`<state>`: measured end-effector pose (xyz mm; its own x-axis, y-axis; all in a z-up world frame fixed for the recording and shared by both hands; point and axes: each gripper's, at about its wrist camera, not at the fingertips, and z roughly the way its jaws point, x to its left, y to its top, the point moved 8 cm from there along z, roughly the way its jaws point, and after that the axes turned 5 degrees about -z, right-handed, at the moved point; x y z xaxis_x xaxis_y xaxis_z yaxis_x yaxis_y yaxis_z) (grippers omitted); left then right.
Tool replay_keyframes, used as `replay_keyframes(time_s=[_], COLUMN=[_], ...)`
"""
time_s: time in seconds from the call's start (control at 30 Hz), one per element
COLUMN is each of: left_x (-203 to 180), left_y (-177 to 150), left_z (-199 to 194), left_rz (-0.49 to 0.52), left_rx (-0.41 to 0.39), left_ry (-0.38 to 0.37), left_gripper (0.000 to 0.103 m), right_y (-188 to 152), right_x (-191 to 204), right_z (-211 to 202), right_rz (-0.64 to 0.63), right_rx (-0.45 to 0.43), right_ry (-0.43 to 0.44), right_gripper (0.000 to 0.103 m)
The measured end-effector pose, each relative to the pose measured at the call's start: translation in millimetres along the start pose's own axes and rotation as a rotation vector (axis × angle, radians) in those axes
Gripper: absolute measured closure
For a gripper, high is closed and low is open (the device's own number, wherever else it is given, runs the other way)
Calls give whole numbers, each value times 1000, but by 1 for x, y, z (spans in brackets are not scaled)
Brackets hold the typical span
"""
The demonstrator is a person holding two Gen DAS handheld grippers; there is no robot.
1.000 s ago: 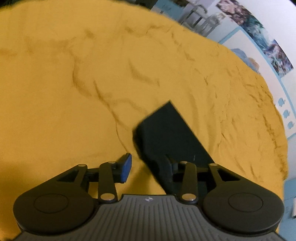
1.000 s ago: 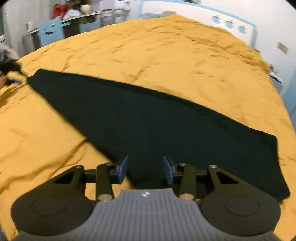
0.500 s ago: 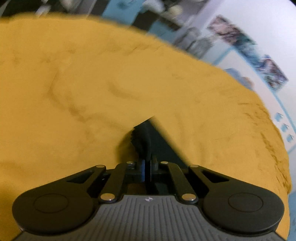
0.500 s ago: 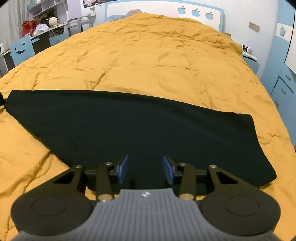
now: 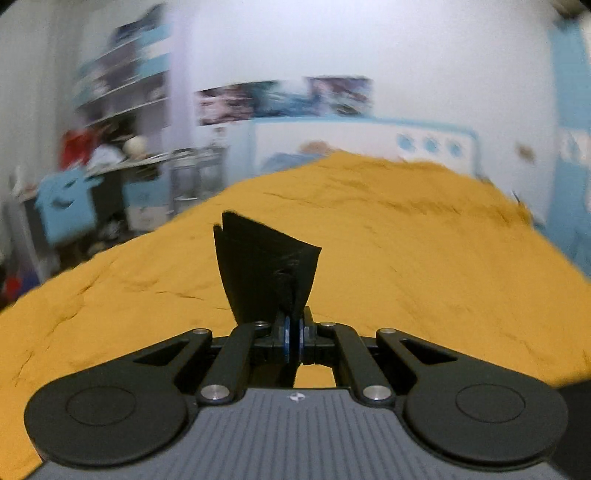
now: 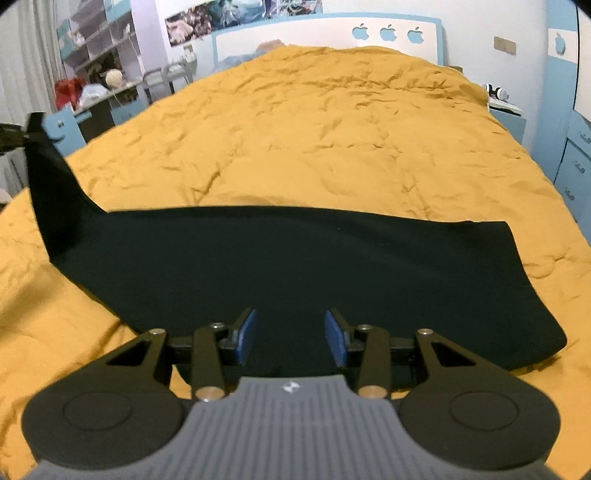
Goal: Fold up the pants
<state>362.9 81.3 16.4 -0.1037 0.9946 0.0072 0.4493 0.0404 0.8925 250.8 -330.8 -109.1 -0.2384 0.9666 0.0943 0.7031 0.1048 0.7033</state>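
Black pants (image 6: 295, 266) lie folded lengthwise across a yellow bedspread (image 6: 332, 140). My left gripper (image 5: 293, 338) is shut on the leg end of the pants (image 5: 266, 269) and holds it lifted above the bed; the raised end shows at the far left of the right wrist view (image 6: 48, 177). My right gripper (image 6: 291, 336) is open and empty, hovering just above the near edge of the pants at their middle. The waist end (image 6: 524, 295) lies flat at the right.
A blue and white headboard (image 6: 332, 33) stands at the far end of the bed. A cluttered desk and shelves (image 6: 96, 81) stand to the left. Blue drawers (image 6: 576, 162) and a nightstand (image 6: 506, 110) stand to the right.
My left gripper closed on the leg end of the pants and lifted it up off the bedspread. My right gripper stayed open over the pants' near edge.
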Motion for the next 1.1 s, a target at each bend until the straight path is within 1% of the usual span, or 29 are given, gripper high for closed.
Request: replay_keyframes(time_s=[0.07,0.13,0.17,0.2,0.23,0.27,0.33,0.4,0.43,0.5,0.53,0.57,0.67,0.7,0.77,0.8,0.83,0.9,1.0,1.07,1.1], left_x=[-44,-87,-108,-126,-135,-145,-153,-150,-148,-144,-143,-141,-138,-137,-135,-133,-134,-119,-82,-60,-53], left_y=[-26,-62,-84,-108,-129,-151,-183,-194,-196,-191,-190,-189,-187,-186,-181,-178,-181,-169,-154,-150,-150], left_z=[5,9,11,15,18,21,26,29,28,30,30,33,36,36,36,35,25,26,33,37,39], left_rz=[102,241,316,376,414,444,474,437,404,334,300,260,147,88,-23,-56,-64,-72,-106,-75,-58], left_rx=[23,58,87,137,189,244,332,372,398,441,471,510,579,601,634,633,614,559,498,463,451], left_ry=[-13,-40,-61,-95,-126,-154,-202,-232,-261,-315,-346,-382,-476,-524,-618,-640,-631,-580,-400,-246,-196], left_gripper=[99,99,99,99,99,98,97,92,89,84,80,79,78,78,78,78,78,78,78,78,78], right_y=[0,0,-1,-2,-4,-5,-10,-15,-18,-22,-23,-24,-23,-22,-19,-16,-12,-4,15,26,31], right_x=[-1,0,0,0,0,1,2,4,6,10,12,14,22,26,34,38,42,49,59,66,70], right_z=[-3,-5,-6,-6,-6,-7,-7,-6,-5,-2,0,2,7,9,11,13,15,20,38,57,71], right_rz=[11,18,23,29,34,39,46,55,54,55,56,60,70,68,56,49,46,60,136,218,272], right_rx=[-11,-17,-19,-18,-17,-16,-11,-2,2,9,13,17,21,24,29,30,32,40,57,86,104], right_ry=[16,31,39,49,57,64,82,97,109,126,134,141,172,182,203,213,228,265,357,414,445], right_gripper=[66,66,66,66,66,66,66,65,65,65,65,65,65,65,65,65,65,65,65,62,61])
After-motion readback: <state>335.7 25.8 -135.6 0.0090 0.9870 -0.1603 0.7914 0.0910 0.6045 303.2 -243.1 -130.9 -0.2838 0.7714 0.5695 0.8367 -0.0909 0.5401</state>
